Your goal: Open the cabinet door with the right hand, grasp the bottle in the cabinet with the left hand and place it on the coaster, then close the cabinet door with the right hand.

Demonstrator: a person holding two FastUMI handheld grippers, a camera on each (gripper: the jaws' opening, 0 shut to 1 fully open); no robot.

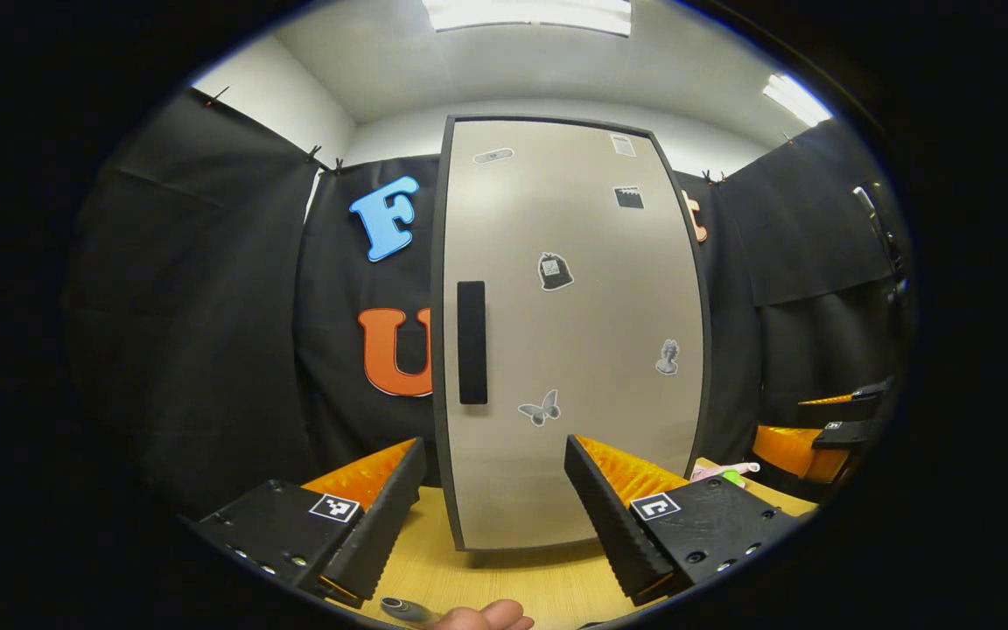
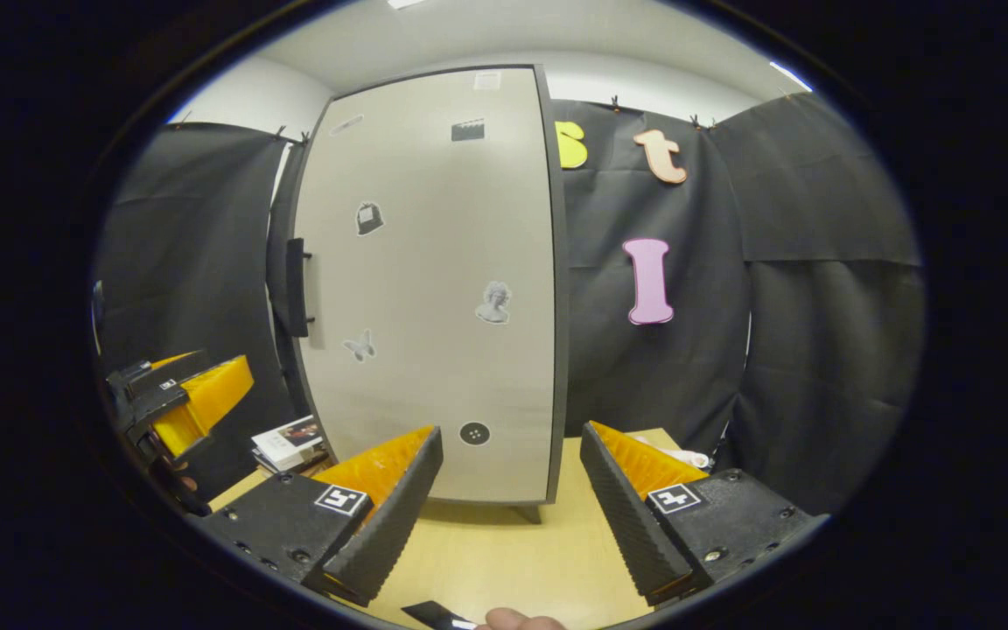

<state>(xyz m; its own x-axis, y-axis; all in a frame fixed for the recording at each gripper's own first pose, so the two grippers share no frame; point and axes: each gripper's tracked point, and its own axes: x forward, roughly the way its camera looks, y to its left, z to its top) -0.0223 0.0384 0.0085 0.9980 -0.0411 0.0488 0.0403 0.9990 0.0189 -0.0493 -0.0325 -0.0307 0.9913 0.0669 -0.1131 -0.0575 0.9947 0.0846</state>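
Cabinet door (image 2: 434,280) shut so bottle hidden, both right gripper (image 2: 511,477) and left gripper (image 1: 495,486) wide open and empty; right could slip off the slim handle (image 2: 297,287) if misaligned.

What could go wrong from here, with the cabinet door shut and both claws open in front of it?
1. The handle is a slim vertical bar near the door's left edge, well left of the right claw; a hurried reach may slip off it.
2. The left claw hovers close before the cabinet door, so the door may hit it on swinging open.
3. Booklets lie on the table by the cabinet and could be knocked.
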